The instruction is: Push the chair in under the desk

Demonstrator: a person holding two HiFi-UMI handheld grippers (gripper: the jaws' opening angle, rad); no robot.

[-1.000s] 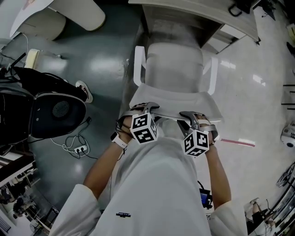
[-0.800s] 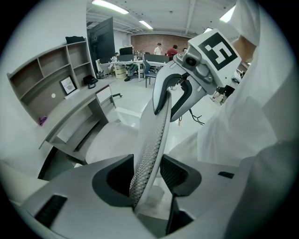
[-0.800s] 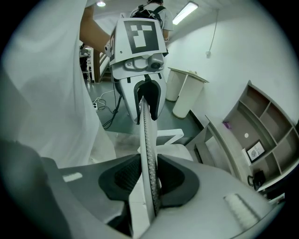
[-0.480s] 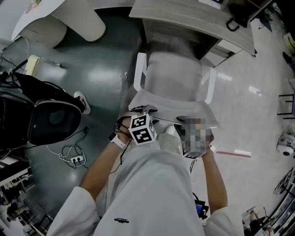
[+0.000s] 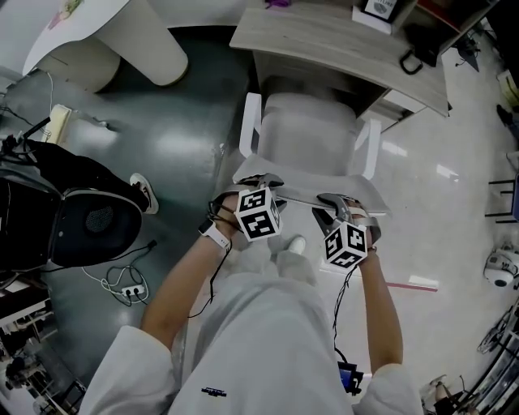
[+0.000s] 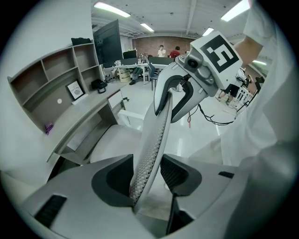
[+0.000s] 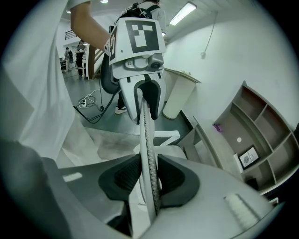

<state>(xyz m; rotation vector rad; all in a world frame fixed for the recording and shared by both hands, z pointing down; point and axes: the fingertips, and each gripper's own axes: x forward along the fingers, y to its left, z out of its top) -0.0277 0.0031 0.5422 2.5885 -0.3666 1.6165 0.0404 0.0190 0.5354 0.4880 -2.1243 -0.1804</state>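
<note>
Open-plan office or lab, desk (image 5: 324, 40) with cubby shelves (image 6: 51, 81), rows of workstations (image 6: 135, 67), ceiling strip lights (image 6: 111, 6)

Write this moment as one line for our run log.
left gripper: shut on backrest | right gripper: shut on backrest | seat: mostly outside desk | task: not done

A dark grey-green floor (image 5: 186, 121) gives way to a glossy pale floor (image 5: 462, 178) at the right. A white pedestal table (image 5: 81, 24) stands at upper left. Strip lights (image 6: 112, 7) line the ceiling, and the wall (image 7: 233, 46) is white.
</note>
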